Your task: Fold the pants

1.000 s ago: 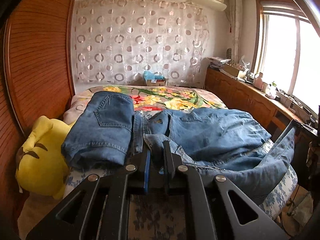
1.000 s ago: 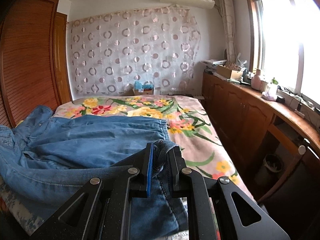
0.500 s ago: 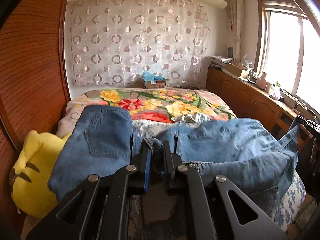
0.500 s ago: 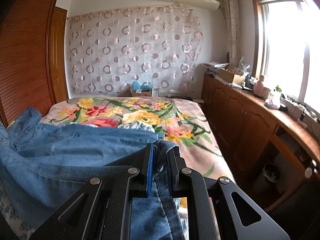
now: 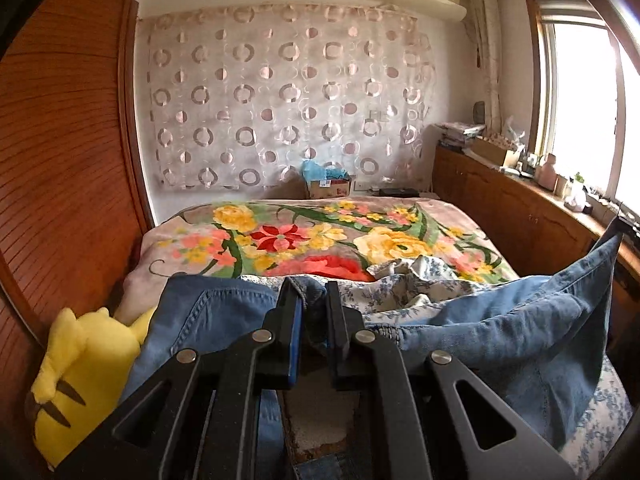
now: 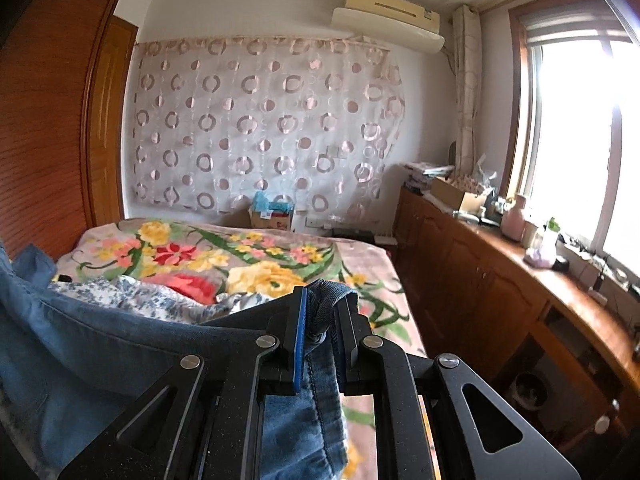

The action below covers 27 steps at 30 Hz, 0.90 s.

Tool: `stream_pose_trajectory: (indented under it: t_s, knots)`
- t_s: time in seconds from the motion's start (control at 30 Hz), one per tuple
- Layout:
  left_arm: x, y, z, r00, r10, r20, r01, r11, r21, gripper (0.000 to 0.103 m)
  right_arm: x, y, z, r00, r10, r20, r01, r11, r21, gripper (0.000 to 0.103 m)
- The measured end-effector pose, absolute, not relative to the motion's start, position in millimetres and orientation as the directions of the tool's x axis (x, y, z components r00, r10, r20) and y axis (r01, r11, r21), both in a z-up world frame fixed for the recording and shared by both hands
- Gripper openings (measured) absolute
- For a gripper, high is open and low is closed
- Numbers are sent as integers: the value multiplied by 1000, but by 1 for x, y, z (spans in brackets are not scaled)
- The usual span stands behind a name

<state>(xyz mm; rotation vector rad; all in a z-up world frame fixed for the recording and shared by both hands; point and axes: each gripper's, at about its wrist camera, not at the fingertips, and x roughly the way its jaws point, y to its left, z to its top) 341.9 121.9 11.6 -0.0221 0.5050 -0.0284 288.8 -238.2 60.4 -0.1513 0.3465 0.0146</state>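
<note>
Blue denim pants (image 5: 500,328) hang stretched between my two grippers above the near end of the bed. My left gripper (image 5: 310,294) is shut on a bunched edge of the pants; fabric drapes down to its left and right. My right gripper (image 6: 324,300) is shut on another edge of the pants (image 6: 80,344), with denim hanging below the fingers and stretching off to the left. The lower part of the pants is hidden below both grippers.
The bed has a floral blanket (image 5: 320,236) and a rumpled blue-flowered sheet (image 5: 416,280). A yellow plush toy (image 5: 80,368) lies at the left by the wooden wardrobe (image 5: 60,160). A wooden cabinet (image 6: 500,292) with clutter runs along the right under the window.
Both grippers have lifted and pulled back toward the foot of the bed with the pants. The denim has come up off the mattress, baring the floral blanket and the sheet.
</note>
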Motion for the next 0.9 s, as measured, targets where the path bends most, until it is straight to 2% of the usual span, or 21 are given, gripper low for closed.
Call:
stream_pose_trajectory:
  t_s: [0.3,0.47,0.53,0.63,0.7,0.73,0.77,0.8,0.83,0.9]
  knots:
    - [386,118,-9,829,5,-559,1,1000,9,12,352,-217,37,899,-70,-433,-11,983,-183,12]
    - [374,113,-18,825,4,-565,30,998,51,31,363,-205,23,867,-48,-496,-40,986,-165,12]
    - [368,116,-18,820,-4,-572,34,999,42,45,360,-201,28,865,-56,-498,-38,983,-178,15]
    - [356,118,-17,811,-27,-584,53,998,27,47,351,-197,40,870,-45,-492,-49,983,-175,20]
    - [348,117,-16,807,-30,-590,60,998,32,49,340,-199,50,873,-46,-486,-51,981,-185,34]
    - [344,117,-16,805,-38,-593,69,997,30,58,335,-200,51,875,-40,-482,-55,982,-181,38]
    - [339,116,-17,802,-51,-596,82,996,26,62,328,-199,50,877,-34,-479,-57,983,-176,44]
    - [332,114,-19,797,-67,-600,100,995,22,73,322,-199,52,878,-27,-478,-62,984,-169,46]
    - [327,112,-20,797,-73,-599,108,994,22,77,316,-199,52,878,-18,-479,-68,984,-163,46]
    - [315,108,-23,794,-77,-603,117,993,27,77,305,-201,51,877,4,-481,-87,985,-150,47]
